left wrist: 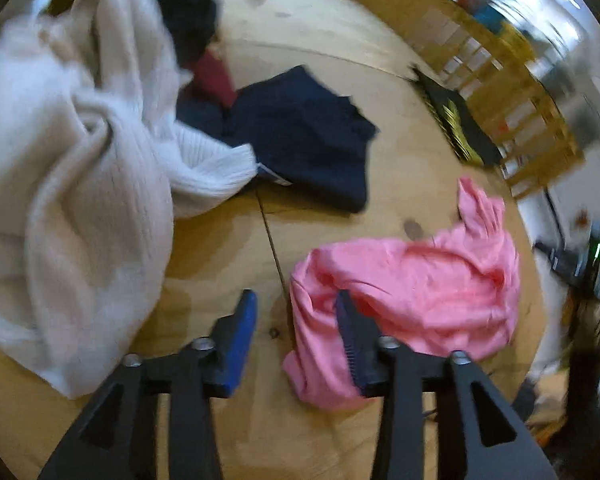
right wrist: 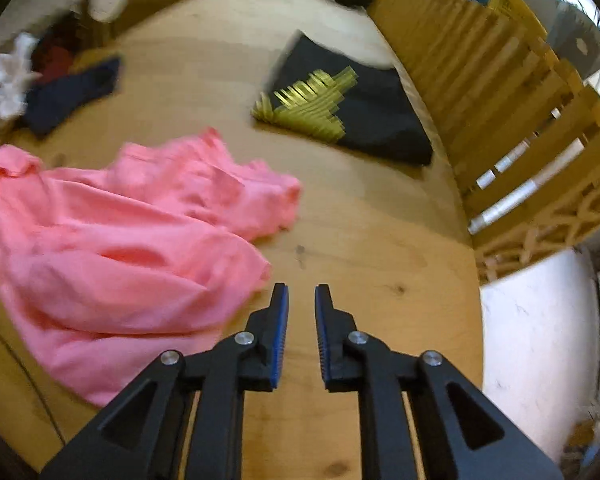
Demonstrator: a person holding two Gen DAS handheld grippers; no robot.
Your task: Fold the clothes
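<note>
Left gripper has its blue-padded fingers spread wide, nothing between them; the right-hand one sits over the near edge of the crumpled pink cotton shirt, the other over bare wood. Can't tell if it's actually touching the fabric. Right gripper has its fingers parted by a narrow gap, also empty, hovering over the light wooden bench just right of that same pink shirt, which lies in a rumpled heap.

Further out in the left view: a big cream ribbed knit sweater bunched up on the left, with a dark navy garment beside it. In the right view there's a folded black t-shirt with a gold print near the bench's far right edge, next to a wooden slatted rail.
</note>
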